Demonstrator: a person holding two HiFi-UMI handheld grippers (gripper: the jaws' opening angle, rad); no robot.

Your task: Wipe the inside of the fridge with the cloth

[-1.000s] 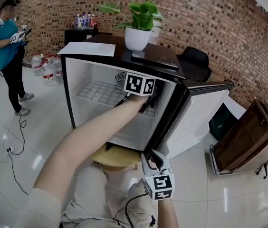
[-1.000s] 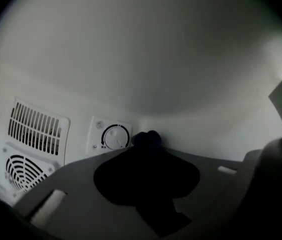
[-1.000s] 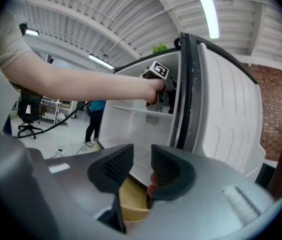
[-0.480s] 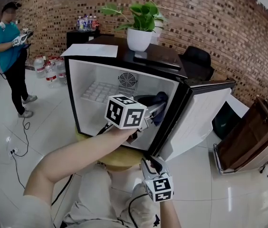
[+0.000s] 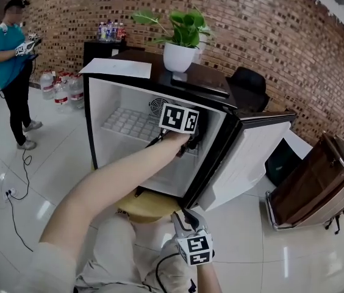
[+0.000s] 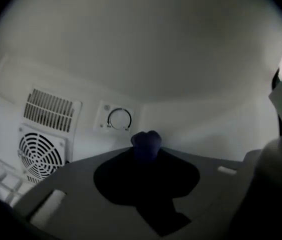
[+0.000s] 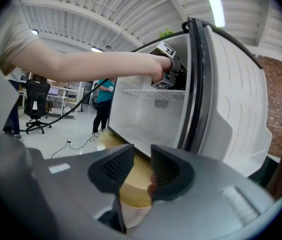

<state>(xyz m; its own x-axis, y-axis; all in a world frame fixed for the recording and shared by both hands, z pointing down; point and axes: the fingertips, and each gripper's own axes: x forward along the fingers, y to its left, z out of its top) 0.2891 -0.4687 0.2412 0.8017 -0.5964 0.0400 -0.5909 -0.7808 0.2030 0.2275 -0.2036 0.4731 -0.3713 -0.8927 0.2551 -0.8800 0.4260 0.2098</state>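
The small fridge [image 5: 91, 121] stands open, white inside, with a wire shelf [image 5: 126, 122]. My left gripper [image 5: 190, 138] reaches deep into its upper right part, under the ceiling. It is shut on a dark blue cloth [image 6: 146, 145] bunched between the jaws, close to the back wall, with the thermostat dial [image 6: 119, 119] and the fan grille [image 6: 41, 155] just behind. My right gripper [image 5: 185, 218] hangs low in front of the fridge, over my lap. In the right gripper view its jaws [image 7: 142, 166] stand a little apart with nothing between them.
The fridge door [image 5: 251, 157] swings out to the right. A potted plant [image 5: 181, 44] and a sheet of paper [image 5: 117, 68] sit on top. A yellow round stool [image 5: 150, 203] stands under the fridge front. A person [image 5: 10, 66] stands far left near water bottles [image 5: 62, 89]; a wooden case [image 5: 318, 176] lies right.
The left gripper came out to the fridge's front edge with the cloth, then went back in to the upper right. The right gripper drifted slightly left and lower.
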